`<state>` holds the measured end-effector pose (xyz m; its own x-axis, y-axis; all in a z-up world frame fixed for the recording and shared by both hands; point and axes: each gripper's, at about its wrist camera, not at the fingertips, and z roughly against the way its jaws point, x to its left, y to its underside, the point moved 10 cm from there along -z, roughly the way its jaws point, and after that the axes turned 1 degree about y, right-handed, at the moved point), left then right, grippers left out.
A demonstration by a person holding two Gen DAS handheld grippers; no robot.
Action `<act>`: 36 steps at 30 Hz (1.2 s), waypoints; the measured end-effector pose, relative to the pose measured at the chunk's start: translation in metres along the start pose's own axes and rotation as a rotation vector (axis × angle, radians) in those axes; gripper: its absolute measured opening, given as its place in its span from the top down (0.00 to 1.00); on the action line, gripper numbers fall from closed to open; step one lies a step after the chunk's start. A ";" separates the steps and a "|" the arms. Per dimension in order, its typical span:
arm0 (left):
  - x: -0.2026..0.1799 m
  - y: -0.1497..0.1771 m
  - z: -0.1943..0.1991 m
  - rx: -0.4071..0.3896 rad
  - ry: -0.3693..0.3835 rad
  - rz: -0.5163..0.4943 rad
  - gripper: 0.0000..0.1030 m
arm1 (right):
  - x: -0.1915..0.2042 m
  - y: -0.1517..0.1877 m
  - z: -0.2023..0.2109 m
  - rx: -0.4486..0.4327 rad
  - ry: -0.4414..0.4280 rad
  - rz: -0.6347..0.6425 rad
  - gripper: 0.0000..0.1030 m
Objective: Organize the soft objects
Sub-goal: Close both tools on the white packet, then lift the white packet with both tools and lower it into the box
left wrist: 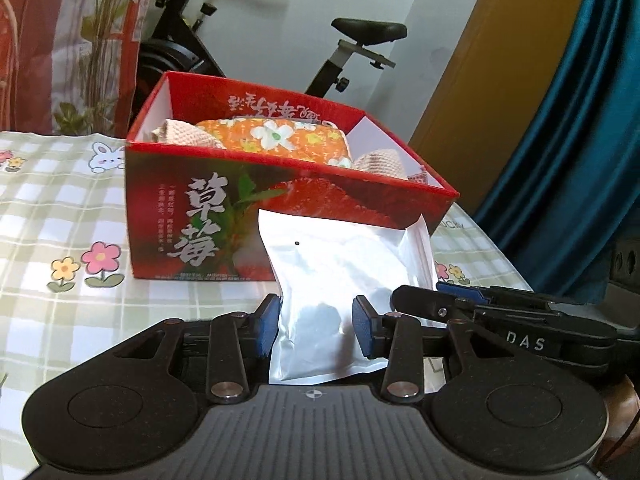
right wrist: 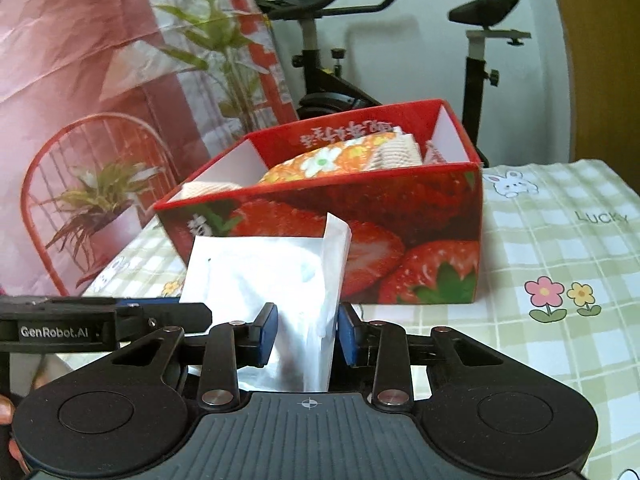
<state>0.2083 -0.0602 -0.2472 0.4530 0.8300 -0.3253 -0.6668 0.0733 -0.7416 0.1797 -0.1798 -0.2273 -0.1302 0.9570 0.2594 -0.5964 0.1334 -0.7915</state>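
Both claws, the left claw (left wrist: pixel 316 326) and right claw (right wrist: pixel 306 330), pinch one crinkly silver foil pouch (left wrist: pixel 340 280) held just before the red strawberry-print cardboard box (left wrist: pixel 280 220), which already holds an orange floral soft pack (left wrist: pixel 280 138) and beige waffle-textured cloths (left wrist: pixel 182 132); this pouch remains to go in.

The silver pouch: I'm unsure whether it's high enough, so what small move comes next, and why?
Probably lift a little more, then carry it forward over the red box. Both tongs grip the silver pouch, but its top sits below the box's near rim, and folded cloths already lie inside.
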 end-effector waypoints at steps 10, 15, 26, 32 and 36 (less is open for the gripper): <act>0.000 0.017 0.008 -0.004 0.000 0.028 0.59 | 0.011 0.018 0.006 0.022 -0.006 0.015 0.70; 0.000 0.014 0.010 -0.015 -0.004 0.025 0.59 | 0.013 0.016 0.008 0.012 -0.008 0.027 0.70; -0.005 -0.004 0.019 -0.059 -0.007 -0.026 0.59 | 0.018 -0.007 0.016 -0.038 -0.016 0.055 0.70; -0.009 -0.032 0.028 -0.105 -0.005 -0.053 0.59 | 0.025 -0.037 0.023 -0.082 -0.027 0.102 0.70; -0.009 -0.050 0.033 -0.141 -0.009 -0.060 0.59 | 0.029 -0.062 0.025 -0.102 -0.044 0.126 0.70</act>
<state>0.2179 -0.0537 -0.1882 0.4837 0.8316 -0.2728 -0.5488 0.0454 -0.8347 0.1927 -0.1663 -0.1569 -0.2343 0.9560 0.1768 -0.4901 0.0409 -0.8707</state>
